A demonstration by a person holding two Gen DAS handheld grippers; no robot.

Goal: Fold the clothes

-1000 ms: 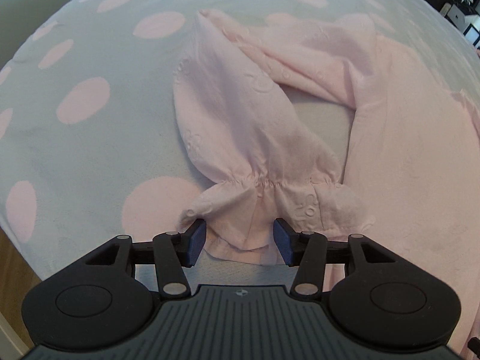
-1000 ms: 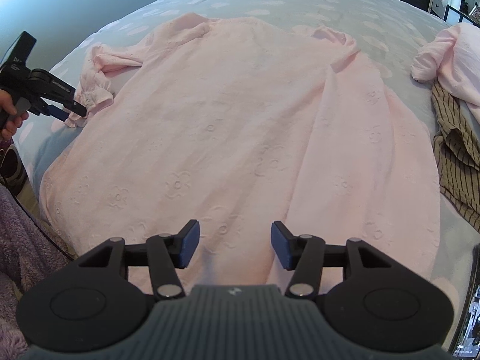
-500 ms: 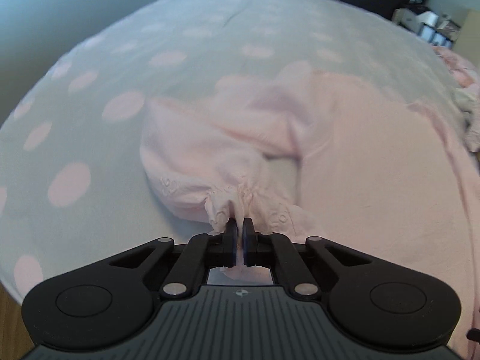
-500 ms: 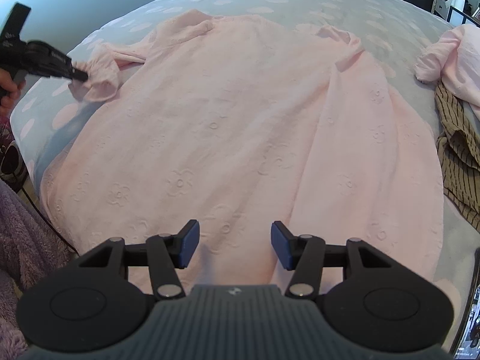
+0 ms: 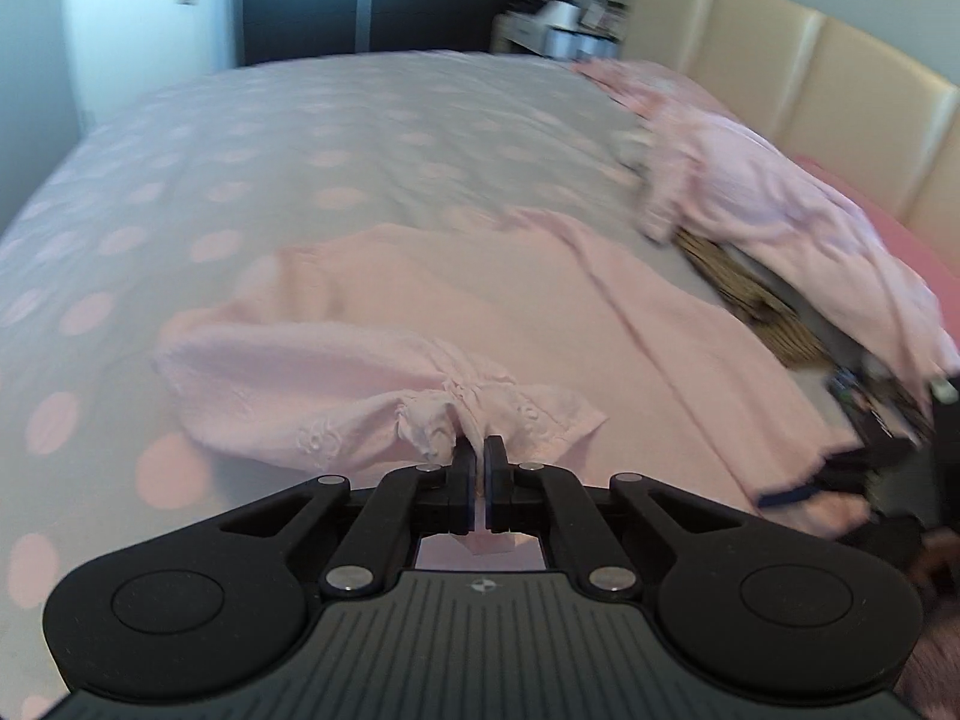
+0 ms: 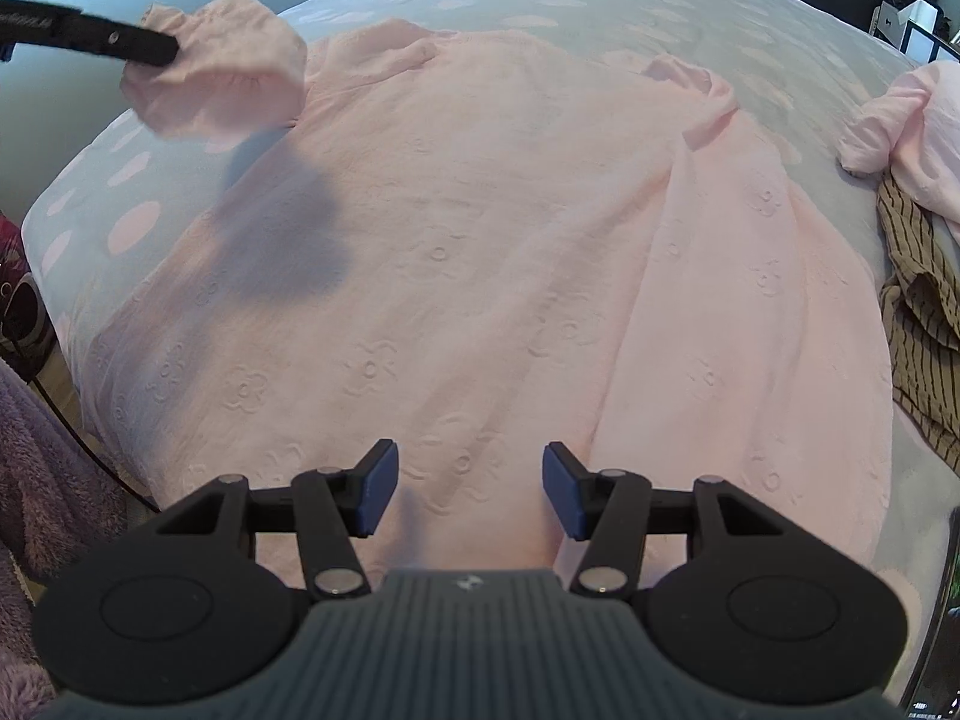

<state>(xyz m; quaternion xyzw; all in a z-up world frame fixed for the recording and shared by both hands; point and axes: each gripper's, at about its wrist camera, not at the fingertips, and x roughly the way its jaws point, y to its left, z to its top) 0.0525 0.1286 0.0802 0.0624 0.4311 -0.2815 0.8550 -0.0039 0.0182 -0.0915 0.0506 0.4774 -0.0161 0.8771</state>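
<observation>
The left tongs [image 5: 478,461] pinch the frilly cuff [image 5: 462,402] of the soft pink flowery blouse [image 6: 480,252] above the spotty bed [image 6: 129,222], while the right tongs [image 6: 469,495] hang open over its near hem.

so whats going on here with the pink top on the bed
A person is folding a pale pink embroidered blouse spread flat on a grey bedspread with pink dots. The left gripper is shut on the blouse's gathered sleeve cuff and holds that sleeve lifted off the bed. The right gripper hangs open over the hem, gripping nothing.
</observation>
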